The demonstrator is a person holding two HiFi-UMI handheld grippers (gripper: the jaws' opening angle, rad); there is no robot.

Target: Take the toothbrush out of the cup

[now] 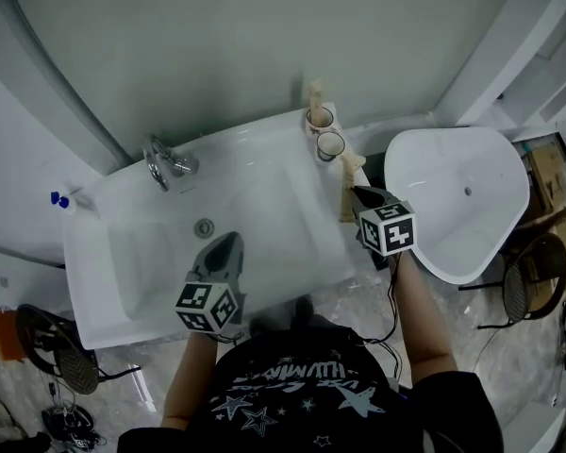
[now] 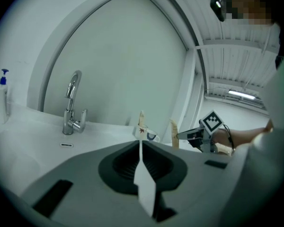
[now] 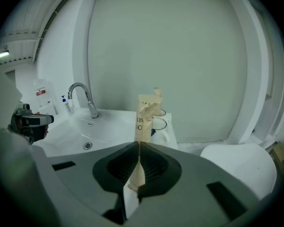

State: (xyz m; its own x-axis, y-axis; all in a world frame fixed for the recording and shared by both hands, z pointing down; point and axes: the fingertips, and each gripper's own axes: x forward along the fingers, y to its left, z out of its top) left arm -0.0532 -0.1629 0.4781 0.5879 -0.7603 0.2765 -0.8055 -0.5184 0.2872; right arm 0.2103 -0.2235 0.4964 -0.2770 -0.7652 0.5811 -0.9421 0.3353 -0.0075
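Head view: white sink at centre of frame, faucet at its upper left, toilet at right. Two cups at the sink's upper right corner: farther cup with a second wrapped toothbrush standing upright in it, and nearer cup just below it in frame, interior looks bare. Right gripper sits at the sink's right edge, jaws pinched on a beige wrapped toothbrush. This toothbrush is out of the cup, just lower right of the nearer cup; contact with the rim cannot be resolved. Right gripper view confirms: right gripper pads clamp the lower part of the wrapped toothbrush, which stands upright in front of both cups. Left gripper is over the basin near the lower middle of the frame, well apart from the cups. Left gripper view: left gripper jaws pressed together with nothing between them. Blue pump bottle at the sink's far left edge.
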